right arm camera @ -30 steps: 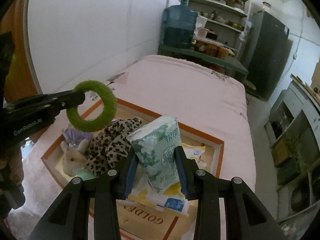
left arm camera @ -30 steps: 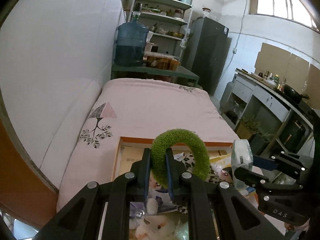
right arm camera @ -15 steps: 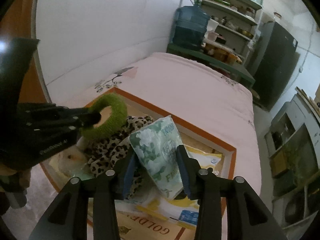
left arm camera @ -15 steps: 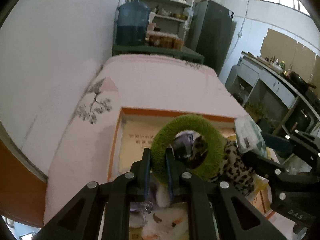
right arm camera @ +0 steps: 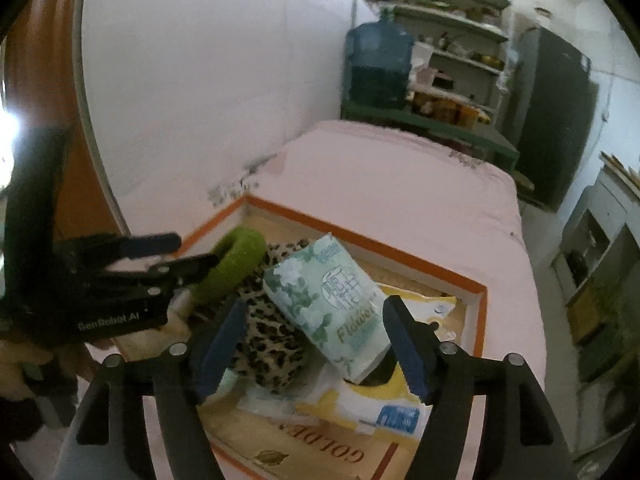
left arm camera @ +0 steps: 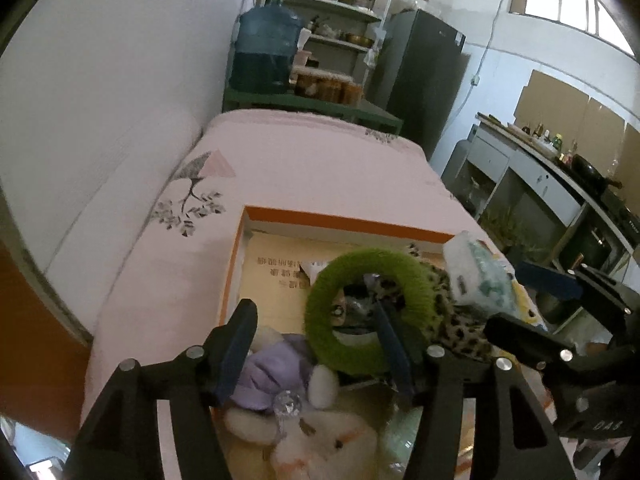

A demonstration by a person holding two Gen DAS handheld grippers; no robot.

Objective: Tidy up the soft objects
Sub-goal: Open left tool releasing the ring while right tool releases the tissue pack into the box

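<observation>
As both tongs spread open, a green ring [left arm camera: 362,312] and tissue pack [right arm camera: 334,304] lie in the orange-rimmed box [right arm camera: 360,240], its near edge cut off.

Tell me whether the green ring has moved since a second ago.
Yes. The green ring has dropped from above the orange box's far rim down into the box.

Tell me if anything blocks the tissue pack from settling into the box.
Nothing blocks it. The tissue pack already lies inside the box, propped on the leopard-print cloth and a yellow packet, between the right gripper's opening jaws.
</observation>
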